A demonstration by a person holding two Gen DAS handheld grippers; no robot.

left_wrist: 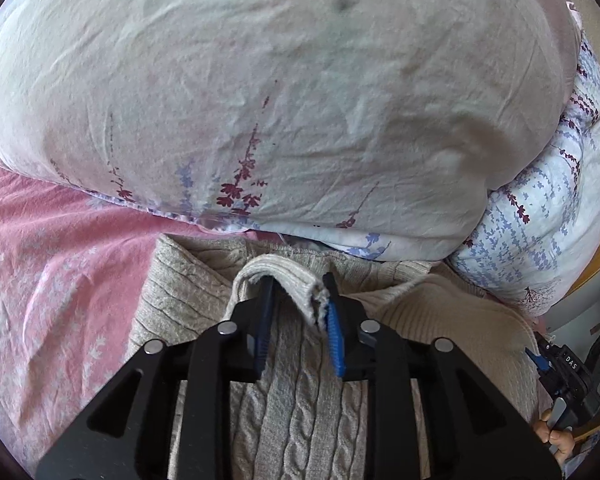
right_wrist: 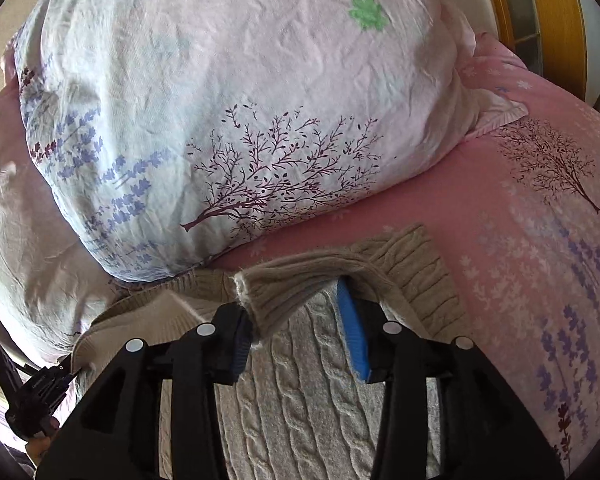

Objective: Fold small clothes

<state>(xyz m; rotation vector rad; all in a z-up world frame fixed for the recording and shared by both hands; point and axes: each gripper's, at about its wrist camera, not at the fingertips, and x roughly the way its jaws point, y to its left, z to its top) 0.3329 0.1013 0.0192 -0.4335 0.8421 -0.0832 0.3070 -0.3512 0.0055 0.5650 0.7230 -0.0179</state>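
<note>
In the left wrist view the left gripper [left_wrist: 300, 300] stood partly open over a beige cable-knit sweater [left_wrist: 292, 412] lying on the pink sheet [left_wrist: 60, 280]; a ribbed cuff [left_wrist: 276, 276] hung looped over its left finger, between the pads, with no pad seen pressing it. The step looked like laying the cuff down on the body, so the jaws should clear the knit before pulling back, or the loop could snag and drag. A bulky pillow [left_wrist: 280, 100] touched the sweater's far edge, leaving little room. In the right wrist view the right gripper [right_wrist: 300, 328] was open wider, the other cuff [right_wrist: 284, 292] draped between its pads and resting against the left one, unclamped; the same pillow crowded the far edge, and the other gripper showed at lower left.
</note>
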